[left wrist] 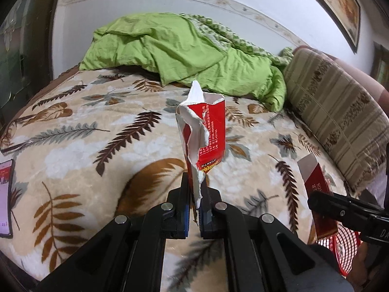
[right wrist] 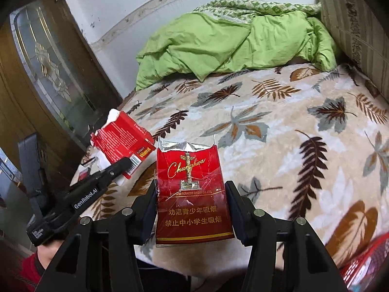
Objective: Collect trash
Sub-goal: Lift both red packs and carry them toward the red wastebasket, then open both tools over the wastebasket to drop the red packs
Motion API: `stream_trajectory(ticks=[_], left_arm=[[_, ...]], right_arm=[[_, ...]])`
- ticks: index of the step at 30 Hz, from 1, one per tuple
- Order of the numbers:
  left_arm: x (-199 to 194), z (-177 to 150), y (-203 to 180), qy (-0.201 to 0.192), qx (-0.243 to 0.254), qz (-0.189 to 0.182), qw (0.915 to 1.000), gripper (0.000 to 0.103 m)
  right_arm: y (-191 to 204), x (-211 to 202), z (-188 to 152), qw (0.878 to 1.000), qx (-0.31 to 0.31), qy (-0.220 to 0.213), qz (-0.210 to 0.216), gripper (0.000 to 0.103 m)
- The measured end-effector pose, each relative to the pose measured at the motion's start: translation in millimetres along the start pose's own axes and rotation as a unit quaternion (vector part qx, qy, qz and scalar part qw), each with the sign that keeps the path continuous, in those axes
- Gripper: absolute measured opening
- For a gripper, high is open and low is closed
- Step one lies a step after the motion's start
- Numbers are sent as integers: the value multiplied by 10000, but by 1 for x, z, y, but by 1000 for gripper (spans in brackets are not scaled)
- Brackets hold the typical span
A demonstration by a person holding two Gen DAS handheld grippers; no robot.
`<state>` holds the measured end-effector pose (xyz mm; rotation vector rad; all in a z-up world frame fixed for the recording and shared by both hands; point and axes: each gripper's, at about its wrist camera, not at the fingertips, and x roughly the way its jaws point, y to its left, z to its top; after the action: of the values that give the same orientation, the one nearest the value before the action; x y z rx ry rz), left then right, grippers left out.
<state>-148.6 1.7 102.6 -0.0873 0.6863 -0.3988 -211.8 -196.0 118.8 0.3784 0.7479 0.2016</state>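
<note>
My left gripper is shut on a torn red and white carton and holds it upright above the bed. The same carton shows at the left of the right wrist view, pinched by the left gripper. My right gripper is shut on a red Chunghwa cigarette pack with a torn foil top, held by its two sides. That pack and the right gripper show at the right edge of the left wrist view.
A leaf-patterned blanket covers the bed. A crumpled green quilt lies at the back and a striped pillow at the right. A red mesh basket sits low right. A phone lies at the left edge.
</note>
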Motion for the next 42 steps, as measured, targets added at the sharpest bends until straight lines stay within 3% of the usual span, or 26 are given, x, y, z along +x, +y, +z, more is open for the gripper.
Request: stream_trajectory(ticks=[9, 17, 22, 28, 35, 36, 39, 42], left_arm=[[-11, -11, -52, 30, 614, -290, 9977, 5], [-15, -20, -115, 155, 1208, -884, 9886, 5], [-15, -33, -166, 444, 1662, -1631, 9715, 5], [-7, -58, -236, 1154, 2054, -2603, 9363, 5], [7, -91, -300, 1914, 2457, -3153, 8964, 5], [9, -95, -306, 1964, 2487, -3162, 8942, 6], [15, -105, -317, 2078, 2601, -3106, 8903, 26], [10, -103, -311, 1954, 2522, -3098, 8957, 43]], right_arm=[[-22, -39, -21, 9994, 312, -117, -125, 57], [-66, -96, -28, 9940, 784, -509, -572, 57], [-102, -150, -48, 9834, 1217, -766, -1110, 57], [-146, -210, -86, 9591, 1938, -968, -1822, 57], [-174, -243, -112, 9362, 2469, -1070, -2263, 58], [-178, -244, -114, 9330, 2537, -1058, -2324, 58], [-186, -240, -115, 9273, 2627, -920, -2504, 63], [-191, -240, -118, 9224, 2680, -859, -2647, 65]])
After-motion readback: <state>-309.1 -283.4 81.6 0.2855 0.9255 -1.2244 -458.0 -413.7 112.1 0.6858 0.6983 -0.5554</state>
